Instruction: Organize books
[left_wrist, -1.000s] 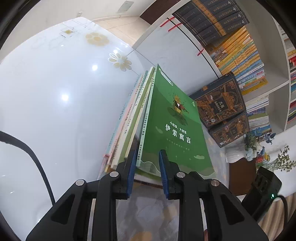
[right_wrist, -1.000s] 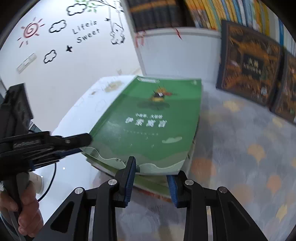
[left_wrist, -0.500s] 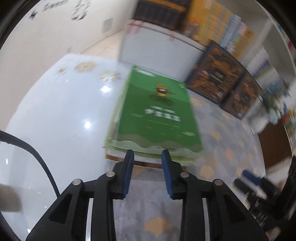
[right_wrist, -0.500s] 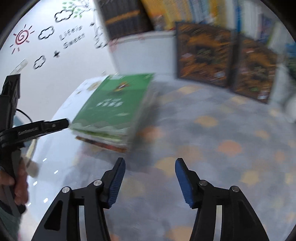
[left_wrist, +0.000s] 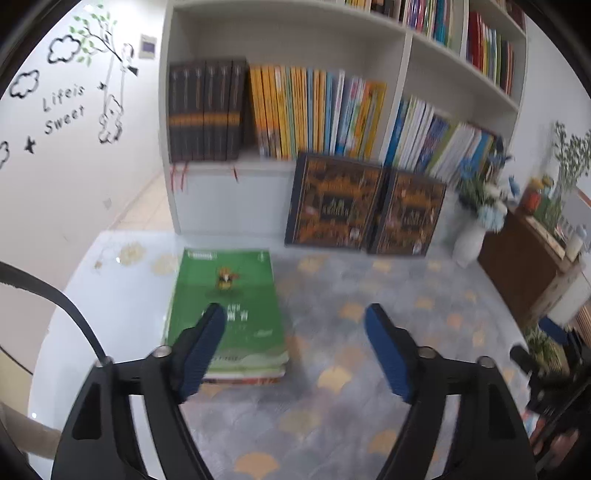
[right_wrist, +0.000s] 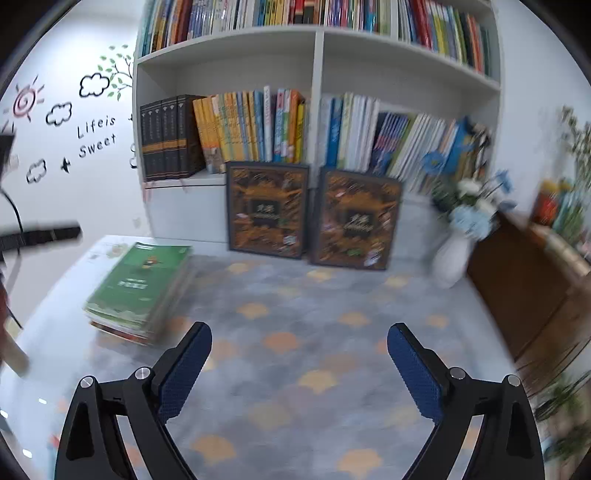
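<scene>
A white bookcase (left_wrist: 280, 48) fills the view from ten to two o'clock, its shelves packed with upright books; two dark ornate books (right_wrist: 314, 216) lean against its foot at twelve. The table (right_wrist: 332, 369), under a grey cloth with orange shells, spreads below. A stack of books (left_wrist: 225, 317) with a green cover on top lies flat at nine o'clock in the right wrist view, near the table's left edge. A white vase (right_wrist: 452, 258) of flowers stands at three. The left gripper (left_wrist: 295, 350) has just been opening and now gapes wide, nothing between its jaws; the right gripper (right_wrist: 299, 369) likewise, spread wide and empty, above bare cloth.
</scene>
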